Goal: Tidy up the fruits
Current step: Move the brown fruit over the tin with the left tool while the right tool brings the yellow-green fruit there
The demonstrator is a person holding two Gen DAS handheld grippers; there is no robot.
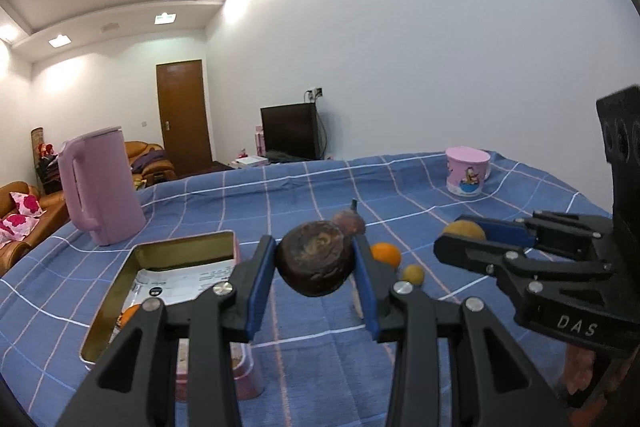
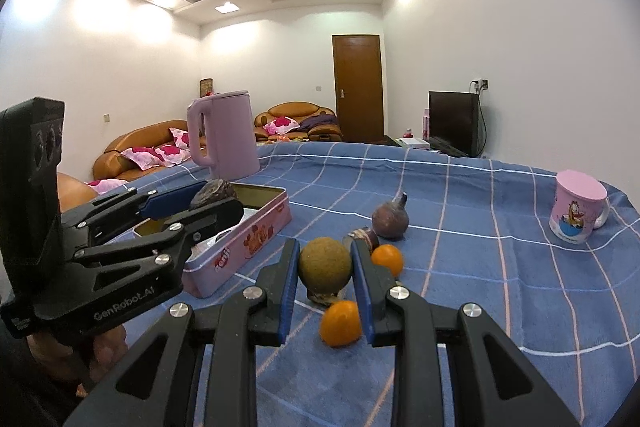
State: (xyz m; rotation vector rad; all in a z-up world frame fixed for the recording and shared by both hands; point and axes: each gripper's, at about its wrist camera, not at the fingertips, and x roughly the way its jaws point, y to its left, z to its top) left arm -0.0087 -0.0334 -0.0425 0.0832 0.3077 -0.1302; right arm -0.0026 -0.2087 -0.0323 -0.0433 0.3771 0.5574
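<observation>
The left tongs (image 1: 314, 261) were pinching a dark brown, wrinkled fruit (image 1: 316, 258) between their blue pads, lifted clear of the blue checked cloth (image 1: 400, 187) and just to the right of the open pink tin (image 2: 256, 233). The right tongs (image 2: 325, 269) were pressed onto a round, dull yellow-green fruit (image 2: 325, 264), also held off the cloth, a little further from the tin.

Directly below and behind the right tongs lay the loose fruit: one orange (image 2: 341, 323) nearest the camera, a second orange (image 2: 387, 259) just beyond, a small dark fruit (image 2: 366, 237) beside that one, and a purplish round fruit with a stem (image 2: 390, 221) further back. Something brownish sat under the held yellow-green fruit, too hidden to name. From the left view a small yellowish fruit (image 1: 413, 273) also lay on the cloth.

The tin held a printed paper packet (image 1: 180, 281) and what looked like one orange fruit (image 1: 130, 317) at its near end, partly hidden by the tongs. So the sorting seemed only begun: perhaps one piece was in, two were in hand, and at least four remained on the cloth.

A pink jug (image 1: 100, 187) stood behind the tin, and a pink cartoon mug (image 2: 578, 213) stood well apart at the far right.
</observation>
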